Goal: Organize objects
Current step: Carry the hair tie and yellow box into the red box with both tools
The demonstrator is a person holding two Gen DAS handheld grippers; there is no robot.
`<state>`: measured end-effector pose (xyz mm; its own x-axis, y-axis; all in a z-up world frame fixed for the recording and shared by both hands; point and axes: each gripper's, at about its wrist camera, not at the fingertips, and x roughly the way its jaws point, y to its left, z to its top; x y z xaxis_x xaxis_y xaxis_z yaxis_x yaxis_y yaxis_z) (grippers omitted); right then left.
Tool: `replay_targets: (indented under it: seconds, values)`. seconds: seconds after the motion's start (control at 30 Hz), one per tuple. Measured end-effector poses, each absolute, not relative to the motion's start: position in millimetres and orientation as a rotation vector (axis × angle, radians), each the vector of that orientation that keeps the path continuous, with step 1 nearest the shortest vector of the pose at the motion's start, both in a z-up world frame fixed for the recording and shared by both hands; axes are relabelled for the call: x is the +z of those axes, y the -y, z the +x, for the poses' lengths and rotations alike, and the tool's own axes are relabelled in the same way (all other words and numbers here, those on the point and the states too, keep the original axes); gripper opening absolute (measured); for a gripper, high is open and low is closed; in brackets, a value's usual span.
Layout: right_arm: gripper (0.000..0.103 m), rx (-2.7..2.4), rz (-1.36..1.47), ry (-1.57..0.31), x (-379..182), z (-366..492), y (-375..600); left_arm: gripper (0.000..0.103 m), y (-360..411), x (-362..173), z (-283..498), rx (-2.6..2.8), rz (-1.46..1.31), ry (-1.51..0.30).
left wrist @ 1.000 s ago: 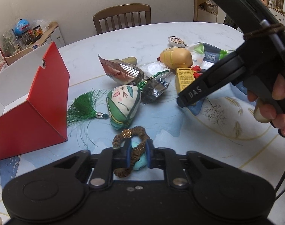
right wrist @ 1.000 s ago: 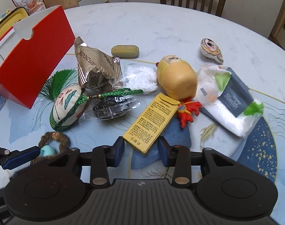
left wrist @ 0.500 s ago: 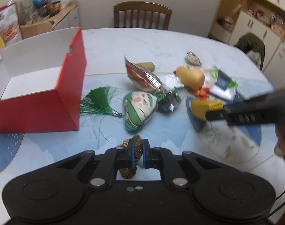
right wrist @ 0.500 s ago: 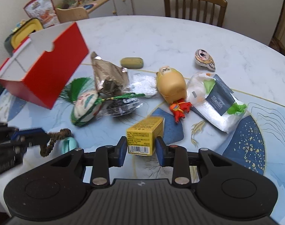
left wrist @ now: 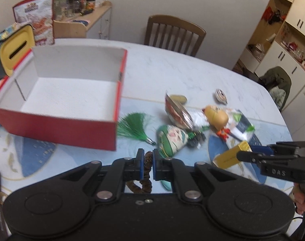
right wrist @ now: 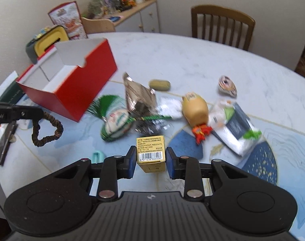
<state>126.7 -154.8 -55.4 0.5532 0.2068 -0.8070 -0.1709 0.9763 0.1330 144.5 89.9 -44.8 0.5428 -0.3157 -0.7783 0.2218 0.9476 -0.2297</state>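
the left gripper [left wrist: 147,164], at the bottom centre of the left wrist view, is clenched on a brown braided fabric loop [left wrist: 147,161]; in the right wrist view the loop [right wrist: 46,128] hangs in the air at the left edge, over the table. the right gripper [right wrist: 151,158] grips a small yellow cardboard carton [right wrist: 151,152] lifted off the table, its near face printed with small chinese text and a barcode whose digits are too blurred to read with certainty. in the left wrist view that carton [left wrist: 231,156] shows at lower right, next to a black arm stamped "das".

the open red cardboard box with a white inside [left wrist: 72,98] fills the upper left. right of it on the white marbled table with blue patterns [left wrist: 172,74] lie a green tassel [left wrist: 133,129], a green-and-white painted plush ornament [left wrist: 171,139], a crumpled foil snack packet [left wrist: 177,113], a yellow-headed toy figure [left wrist: 215,117] and a plastic-wrapped pack with a dark grey label [left wrist: 241,125]. a pale teal clip [right wrist: 97,156] lies at lower left of the right wrist view.
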Motion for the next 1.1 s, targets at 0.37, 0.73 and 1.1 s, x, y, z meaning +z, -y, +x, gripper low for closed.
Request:
replay_targets:
  seconds: [0.37, 0.73, 1.1]
  values:
    - [0.030, 0.334, 0.006, -0.890, -5.9, 159.5, 115.7, 0.006, -131.5, -1.6, 177.4, -0.245, -0.117, -0.889]
    - [0.030, 0.436, -0.080, -0.790, 29.5, 211.2, 37.8, 0.006, -171.2, 8.1, 221.4, -0.176, -0.094, -0.882]
    - [0.030, 0.516, -0.148, -0.779, 7.1, 260.4, -54.0, 0.006, -208.9, -0.4, 258.0, -0.103, -0.051, -0.887]
